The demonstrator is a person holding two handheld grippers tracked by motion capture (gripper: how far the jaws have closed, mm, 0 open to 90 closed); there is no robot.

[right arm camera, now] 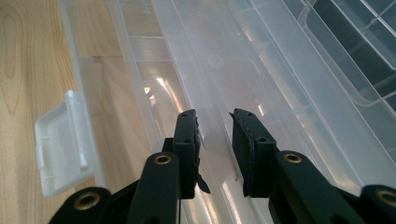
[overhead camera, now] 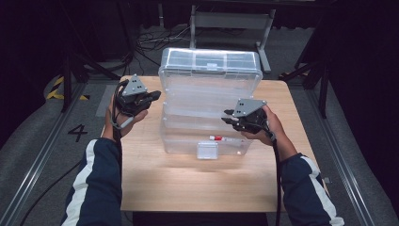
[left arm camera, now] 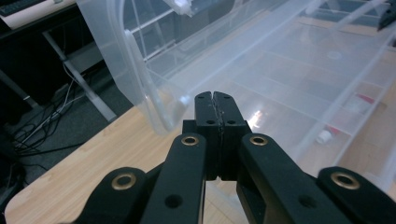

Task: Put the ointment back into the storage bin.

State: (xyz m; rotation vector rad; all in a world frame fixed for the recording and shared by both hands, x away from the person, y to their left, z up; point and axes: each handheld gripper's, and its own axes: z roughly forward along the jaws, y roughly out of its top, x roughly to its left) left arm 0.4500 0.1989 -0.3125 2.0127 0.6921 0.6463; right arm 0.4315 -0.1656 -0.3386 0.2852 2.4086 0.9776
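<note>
Clear plastic storage box [overhead camera: 207, 127] at table [overhead camera: 188, 188] centre, lid [overhead camera: 210, 66] standing open at the far side, white latch [overhead camera: 207, 150] on the near wall, small red-and-white item [overhead camera: 217, 138] inside. Apparently mid-opening or mid-closing; next, probably swinging the lid, calling for a firm grip on its rim. Left gripper [overhead camera: 153, 95] raised left of the box, jaws pressed shut, holding nothing. Right gripper [overhead camera: 227, 116] over the box's right part, jaws partly apart, seemingly straddling the rim [right arm camera: 212, 154], grip unclear.

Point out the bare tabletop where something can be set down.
Free: the wide wooden strip between the clear box and the table's near edge, and the left margin under the left tongs. Crowded: the middle and far side, under box and lid.
</note>
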